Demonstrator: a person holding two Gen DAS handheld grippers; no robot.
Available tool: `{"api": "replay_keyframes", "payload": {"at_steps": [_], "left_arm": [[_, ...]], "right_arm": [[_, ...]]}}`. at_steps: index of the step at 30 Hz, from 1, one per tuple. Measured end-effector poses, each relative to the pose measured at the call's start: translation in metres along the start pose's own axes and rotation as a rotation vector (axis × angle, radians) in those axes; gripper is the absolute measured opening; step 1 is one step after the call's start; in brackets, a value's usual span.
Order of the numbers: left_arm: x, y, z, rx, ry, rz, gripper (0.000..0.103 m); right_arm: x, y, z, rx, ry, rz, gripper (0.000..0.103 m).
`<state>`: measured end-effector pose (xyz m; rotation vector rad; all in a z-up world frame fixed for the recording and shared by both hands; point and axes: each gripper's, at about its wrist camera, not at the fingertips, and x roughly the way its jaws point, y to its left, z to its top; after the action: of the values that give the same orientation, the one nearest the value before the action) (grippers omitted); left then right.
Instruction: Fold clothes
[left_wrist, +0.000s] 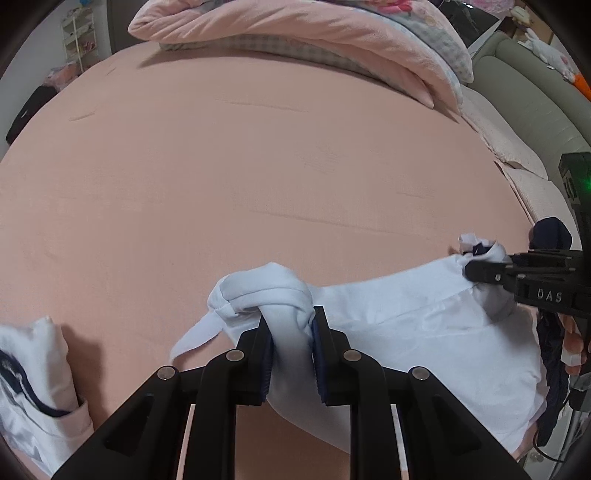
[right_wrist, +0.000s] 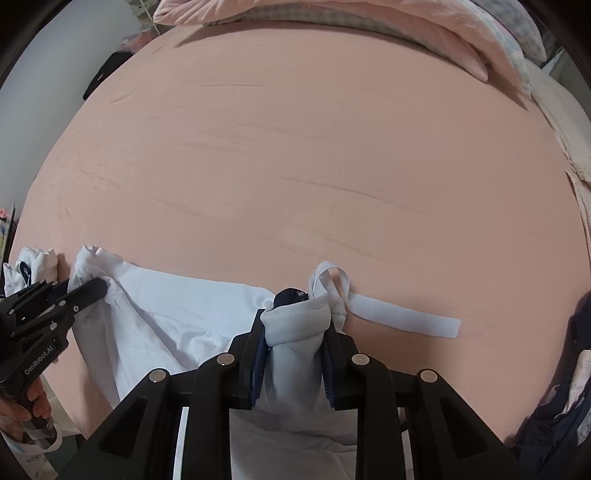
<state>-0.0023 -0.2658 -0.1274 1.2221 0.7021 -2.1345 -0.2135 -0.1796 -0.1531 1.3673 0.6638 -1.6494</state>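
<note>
Garment (left_wrist: 424, 317), soft and limp, is sagging between my claws, left (left_wrist: 291, 332) and right (right_wrist: 295, 343) each clenching a bunched top corner.

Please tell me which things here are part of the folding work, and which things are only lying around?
Part of the job:
- white garment, held at two corners
- left gripper, shut on it
- right gripper, shut on it
- pink bed sheet, the work surface

Lying about:
- pink quilt
- other white clothes
- dark clothes
- grey sofa
</note>
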Motion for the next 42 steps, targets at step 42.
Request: {"api": "replay_keyframes", "payload": {"at_steps": [42], "left_arm": [[0.005, -0.025, 0.129, 0.001, -0.07, 0.024, 0.011]], "right_arm": [[-0.034, -0.093, 0.056, 0.241, -0.207, -0.147, 0.01]]}}
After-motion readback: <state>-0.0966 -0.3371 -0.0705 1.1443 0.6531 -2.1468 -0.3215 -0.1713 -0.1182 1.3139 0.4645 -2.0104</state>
